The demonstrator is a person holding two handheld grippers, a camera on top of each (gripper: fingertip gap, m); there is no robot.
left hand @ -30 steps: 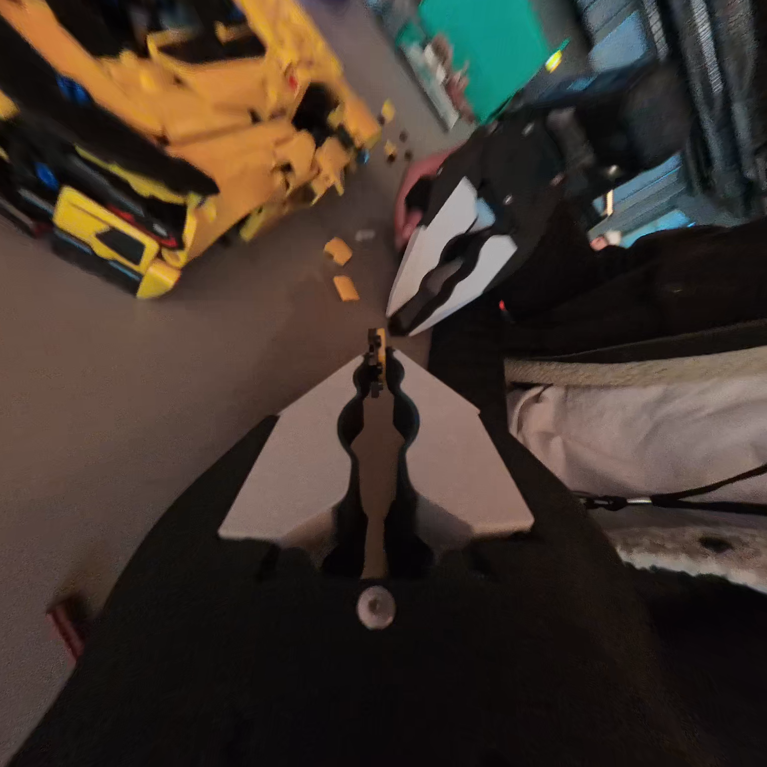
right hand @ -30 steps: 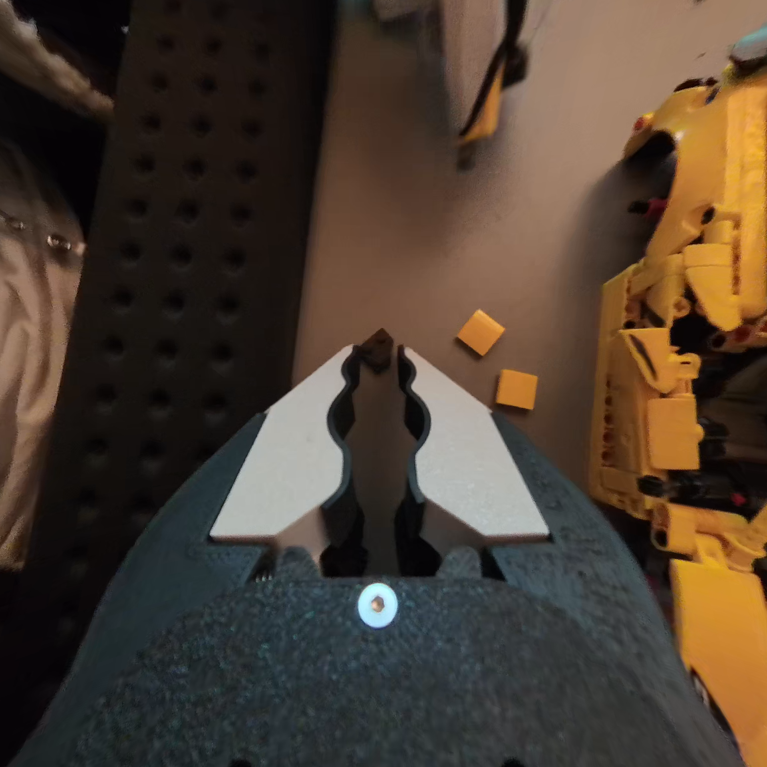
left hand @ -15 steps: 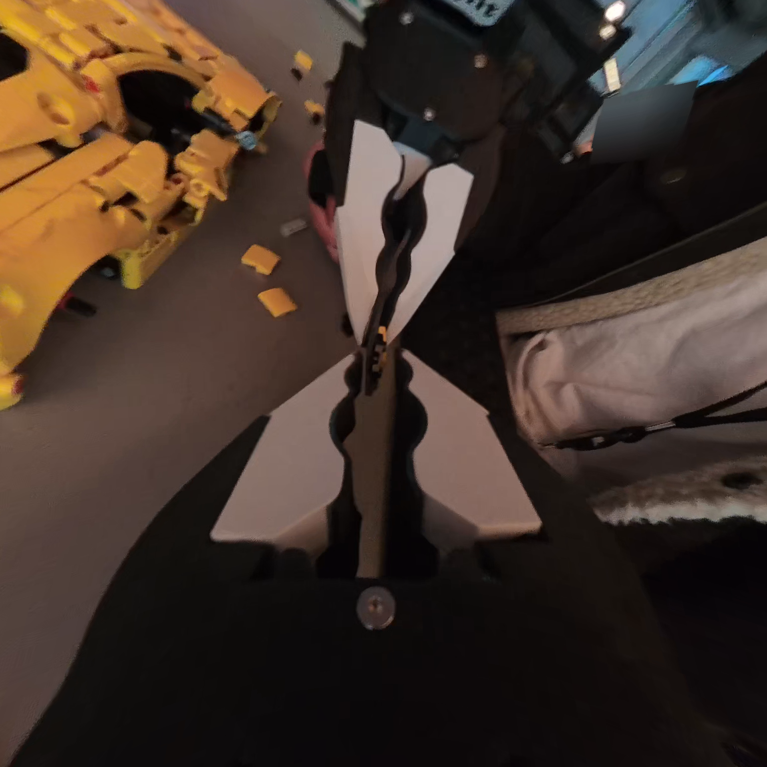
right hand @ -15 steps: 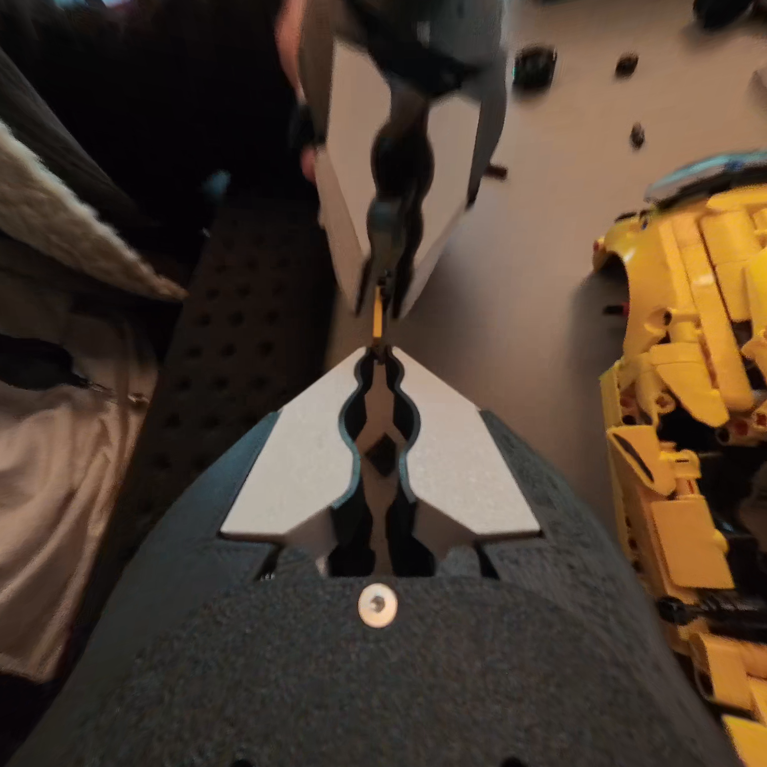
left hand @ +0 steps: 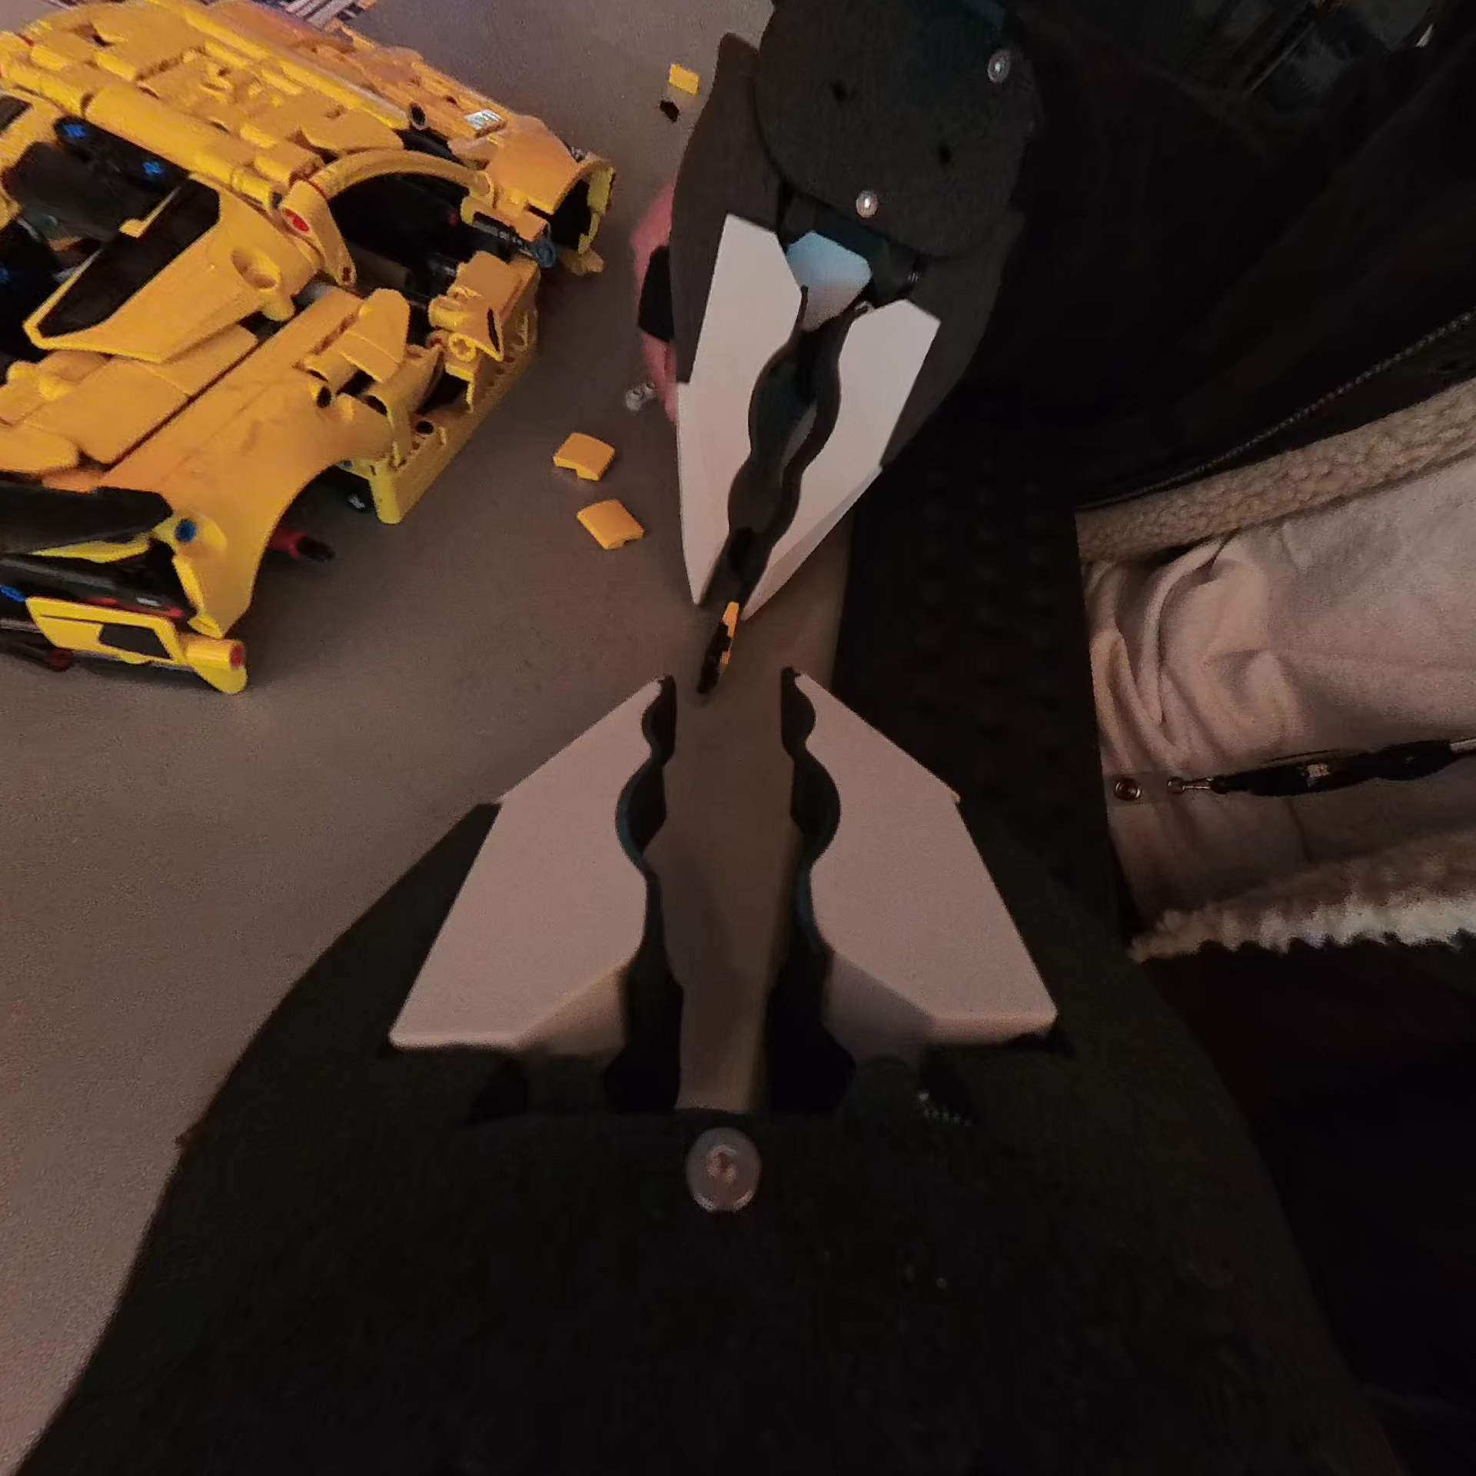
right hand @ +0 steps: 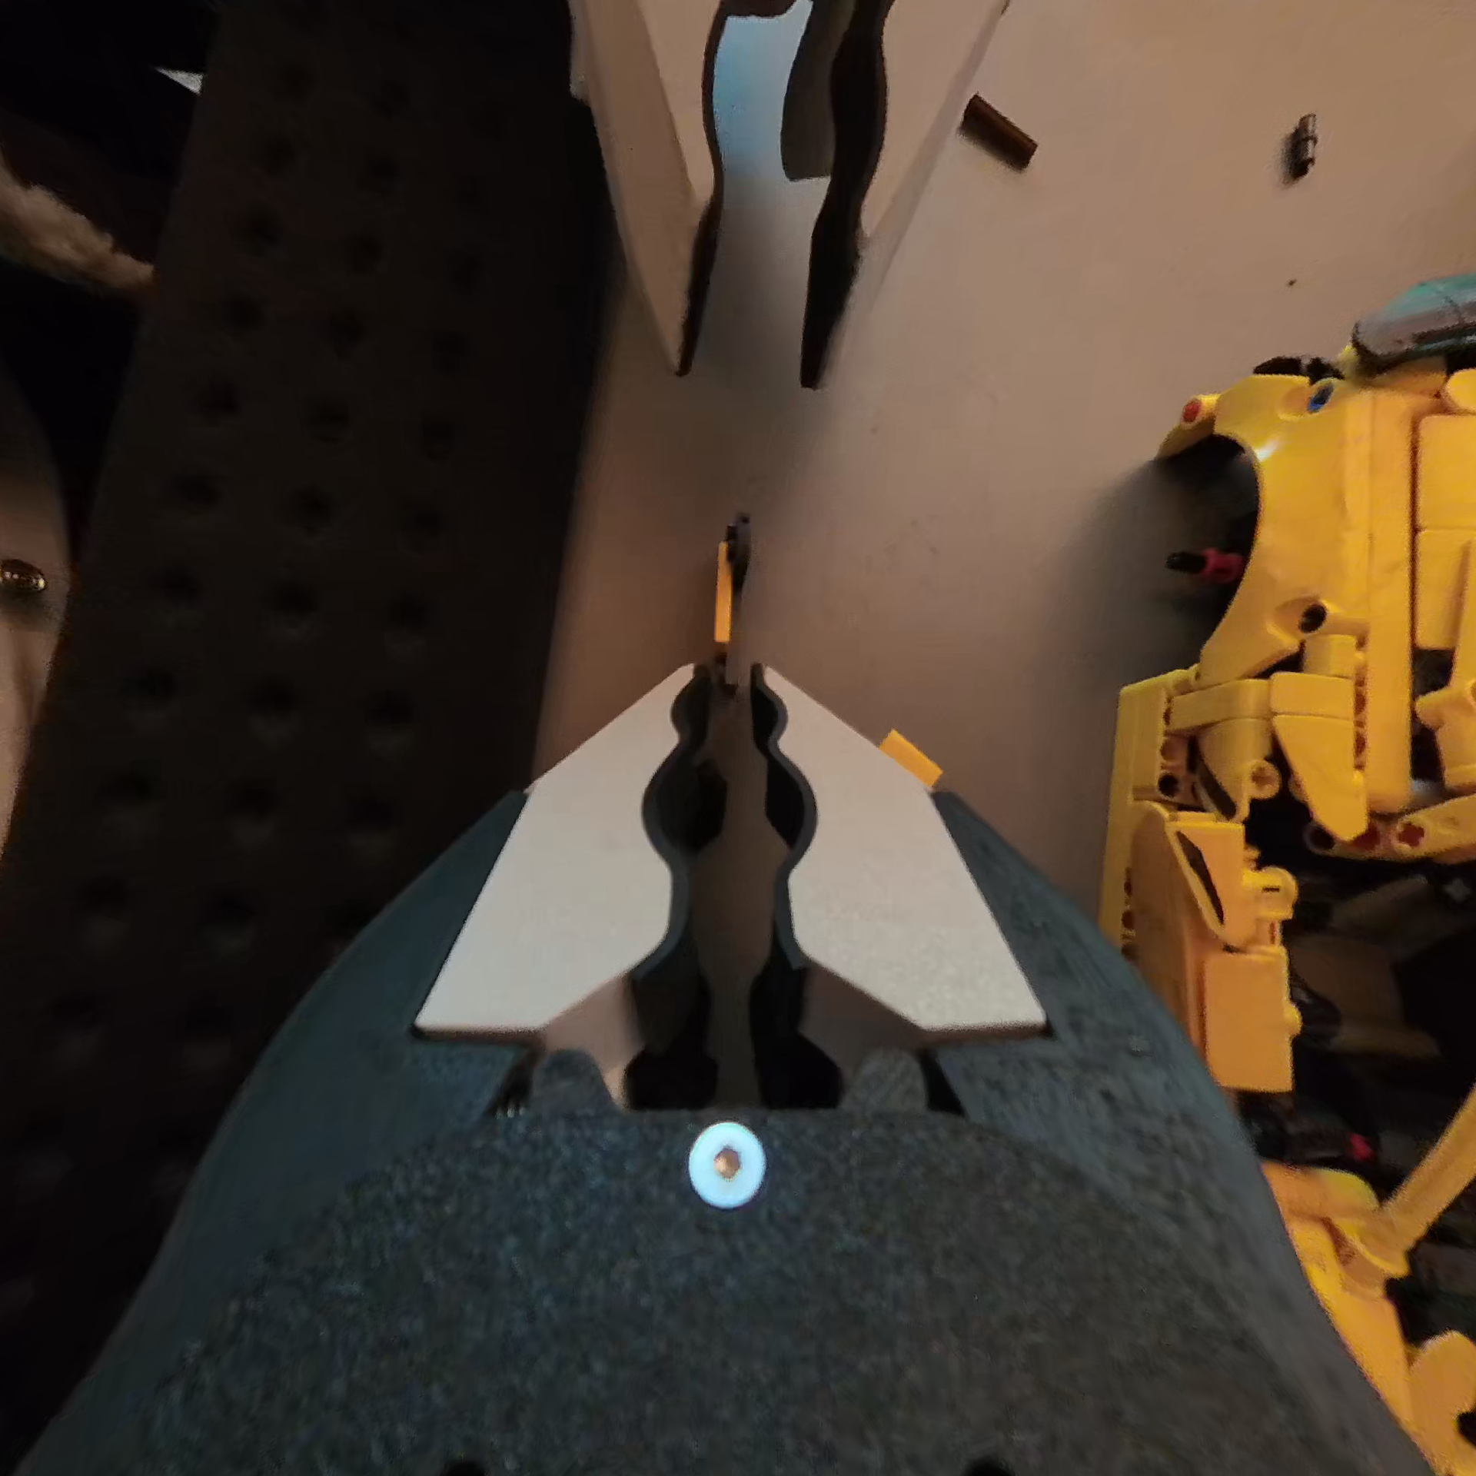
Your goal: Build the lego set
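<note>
My right gripper [right hand: 731, 672] is shut on a small yellow-and-black lego piece [right hand: 728, 591] that sticks out past its tips above the table. In the left wrist view the right gripper [left hand: 719, 595] points toward me with the piece [left hand: 721, 643] at its tip. My left gripper [left hand: 725, 683] is open and empty, its tips just short of the piece and on either side of it. It also shows in the right wrist view [right hand: 747, 375], jaws apart. The yellow lego car [left hand: 240, 319] stands to the left, and in the right wrist view [right hand: 1318, 719] to the right.
Two loose yellow tiles [left hand: 585, 457] [left hand: 609, 523] lie between the car and the grippers; one [right hand: 910, 755] peeks out behind my right finger. Small dark pins [right hand: 998, 136] lie farther off. A black perforated mat [right hand: 319, 559] and a person's pale fleece clothing [left hand: 1278, 639] border the table. The gap from one gripper's tips to the other's is roughly 6 cm.
The grippers met tip to tip with the piece in the left one. The left gripper has opened and let go; the piece is now in the right gripper.
</note>
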